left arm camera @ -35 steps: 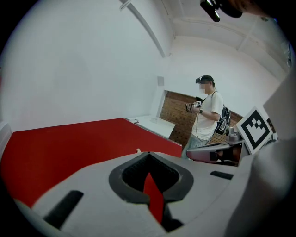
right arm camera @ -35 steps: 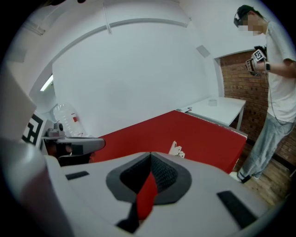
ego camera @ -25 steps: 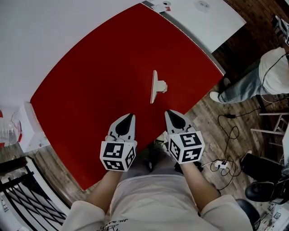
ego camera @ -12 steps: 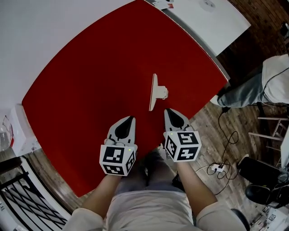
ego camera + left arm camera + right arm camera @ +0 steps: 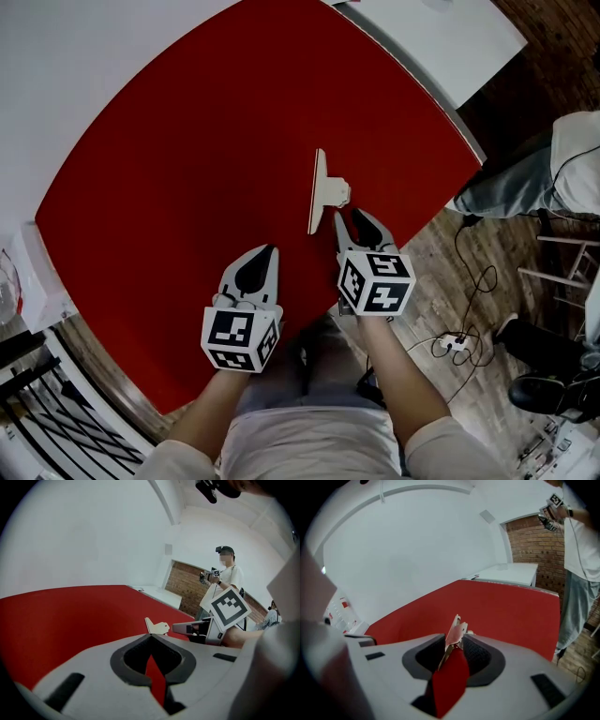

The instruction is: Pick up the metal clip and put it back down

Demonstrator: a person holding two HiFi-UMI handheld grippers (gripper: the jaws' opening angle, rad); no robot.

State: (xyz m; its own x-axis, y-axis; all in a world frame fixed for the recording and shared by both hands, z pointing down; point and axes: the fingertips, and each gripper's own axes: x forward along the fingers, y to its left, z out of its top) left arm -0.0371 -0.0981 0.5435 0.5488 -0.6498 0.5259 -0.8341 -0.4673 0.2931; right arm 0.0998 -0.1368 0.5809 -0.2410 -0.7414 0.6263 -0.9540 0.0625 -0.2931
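Observation:
The metal clip [image 5: 320,192] lies on the red table [image 5: 187,169], its long bar running away from me and its small handle pointing right. My right gripper [image 5: 349,217] is just short of that handle, jaws opening, pads apart. In the right gripper view the clip [image 5: 457,630] shows in the gap at the tips of the right gripper [image 5: 453,641], with no pad pressing on it. My left gripper [image 5: 267,251] rests further back and to the left, tips together, holding nothing. The left gripper view shows its shut tips [image 5: 151,637], the clip [image 5: 157,627] beyond, and the right gripper [image 5: 197,629] beside it.
A white table [image 5: 441,28] adjoins the red one at the far right. A seated person [image 5: 562,159] is at the right, with cables [image 5: 469,281] on the wooden floor. A black rack [image 5: 47,412] stands at lower left. Another person [image 5: 227,573] stands in the background.
My right gripper has moved forward up to the clip's handle and its jaws have parted. The left gripper has stayed back, tips together.

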